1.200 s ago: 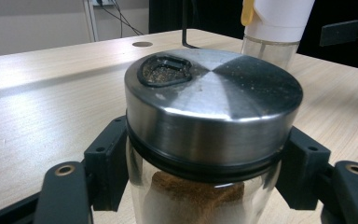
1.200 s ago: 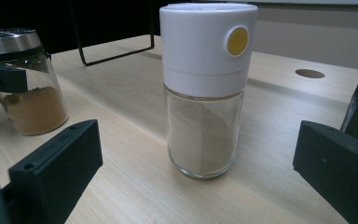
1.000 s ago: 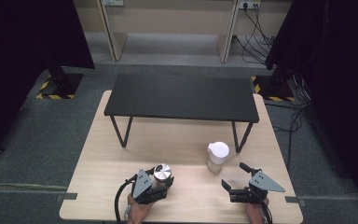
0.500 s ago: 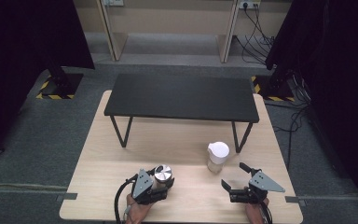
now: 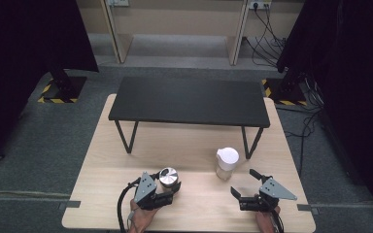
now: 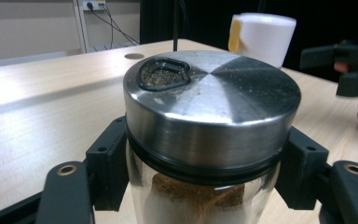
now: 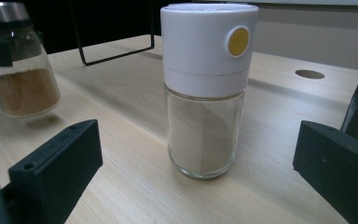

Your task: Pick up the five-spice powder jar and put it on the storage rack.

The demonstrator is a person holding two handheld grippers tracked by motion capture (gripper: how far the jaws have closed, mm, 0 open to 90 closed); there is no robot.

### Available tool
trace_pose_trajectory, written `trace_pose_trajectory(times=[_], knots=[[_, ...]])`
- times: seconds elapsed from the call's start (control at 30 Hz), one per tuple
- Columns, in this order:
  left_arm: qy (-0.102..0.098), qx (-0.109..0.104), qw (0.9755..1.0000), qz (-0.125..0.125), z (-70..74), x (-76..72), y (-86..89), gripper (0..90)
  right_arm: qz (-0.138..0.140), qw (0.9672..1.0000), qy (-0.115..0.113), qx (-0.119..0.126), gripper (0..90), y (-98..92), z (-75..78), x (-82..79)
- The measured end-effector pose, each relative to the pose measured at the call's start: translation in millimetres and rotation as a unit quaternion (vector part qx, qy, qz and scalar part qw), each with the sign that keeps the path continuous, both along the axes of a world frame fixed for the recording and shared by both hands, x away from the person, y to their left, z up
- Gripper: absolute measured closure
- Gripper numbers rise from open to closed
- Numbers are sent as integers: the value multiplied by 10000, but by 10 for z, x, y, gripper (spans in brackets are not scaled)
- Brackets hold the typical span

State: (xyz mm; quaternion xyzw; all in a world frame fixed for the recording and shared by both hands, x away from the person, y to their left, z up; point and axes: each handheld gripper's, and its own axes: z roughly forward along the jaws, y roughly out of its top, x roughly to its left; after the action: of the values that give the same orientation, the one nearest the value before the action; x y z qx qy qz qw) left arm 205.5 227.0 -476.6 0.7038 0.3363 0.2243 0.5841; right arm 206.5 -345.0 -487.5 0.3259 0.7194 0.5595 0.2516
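- Right now the left claw (image 5: 171, 190) is pinching the round glass spice jar with the brushed steel lid (image 5: 168, 176), its two black jaws pressing on the glass just under the lid rim, one on each side.
- That jar is sitting toward the person's left of the white-capped glass shaker with the yellow button (image 5: 226, 164), and is looking slightly lifted off the light wooden desk (image 5: 194, 145), judging by the shadow beneath it in the right gripper view.
- Brown powder (image 6: 193, 191) is filling the lower part of the jar, and the lid's pour opening (image 6: 163, 73) is standing uncovered; any tilt is likely spilling powder onto the desk.
- Since the jaws are gripping smooth glass high up, near the lid, the heavier bottom could be swinging or slipping downward if the hand is jerking.
- Meanwhile the right claw (image 5: 248, 187) is hanging spread wide, holding nothing, just on the person's side of the white-capped shaker, which is standing upright on the desk between the jaws' line of sight.
- Closing off-centre is risking a push that tips this tall, narrow shaker over, and it could be rolling toward the leg of the low black table (image 5: 189, 102) just behind the shaker.
- Bringing both hands together is risking a knock between jar and shaker.
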Motion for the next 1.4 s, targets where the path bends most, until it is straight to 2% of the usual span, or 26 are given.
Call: trace_pose_trajectory(times=[0.17, 0.3, 0.33, 0.43, 0.47, 0.5, 0.57, 0.63, 0.73, 0.93, 1.27, 1.4], knots=[[-8, -22, 10000, -28, 188, 69, 64, 308, 3, 10000, -5, 15, 11, -6, -3, 1], [-93, -31, 9999, -33, 342, 125, 106, 308, 1, 10000, -6, 11, 11, -5, -3, 0], [-117, -20, 9999, -60, 431, 159, 128, 309, -1, 10000, -4, 10, 11, -4, -3, 1], [-163, 6, 9998, -91, 515, 191, 150, 308, 5, 10000, -5, 21, 11, -9, -4, 2], [-137, -17, 9998, -108, 593, 229, 178, 309, 6, 10000, -4, 19, 11, -8, -4, 1], [-137, -17, 9998, -108, 593, 229, 178, 309, 7, 10000, -7, 13, 11, -7, -3, 2], [-124, -5, 9998, -145, 711, 290, 220, 308, 9, 10000, -12, 7, 11, -6, -3, 1], [-128, 3, 9998, -152, 736, 303, 229, 309, 11, 10000, -10, 9, 11, -6, -3, 2], [-104, -30, 9997, -234, 836, 366, 276, 309, -4, 10000, -9, -11, 11, 1, 0, -1], [-133, 49, 9994, -301, 1039, 445, 301, 309, 1, 10000, -7, -3, 11, -3, -1, 2], [-135, 97, 9996, -236, 1407, 600, 328, 309, 2, 10000, 14, 5, 11, -4, 1, 2], [-166, 44, 9996, -239, 1548, 692, 359, 309, 3, 10000, 14, 7, 11, -3, -2, 5]])
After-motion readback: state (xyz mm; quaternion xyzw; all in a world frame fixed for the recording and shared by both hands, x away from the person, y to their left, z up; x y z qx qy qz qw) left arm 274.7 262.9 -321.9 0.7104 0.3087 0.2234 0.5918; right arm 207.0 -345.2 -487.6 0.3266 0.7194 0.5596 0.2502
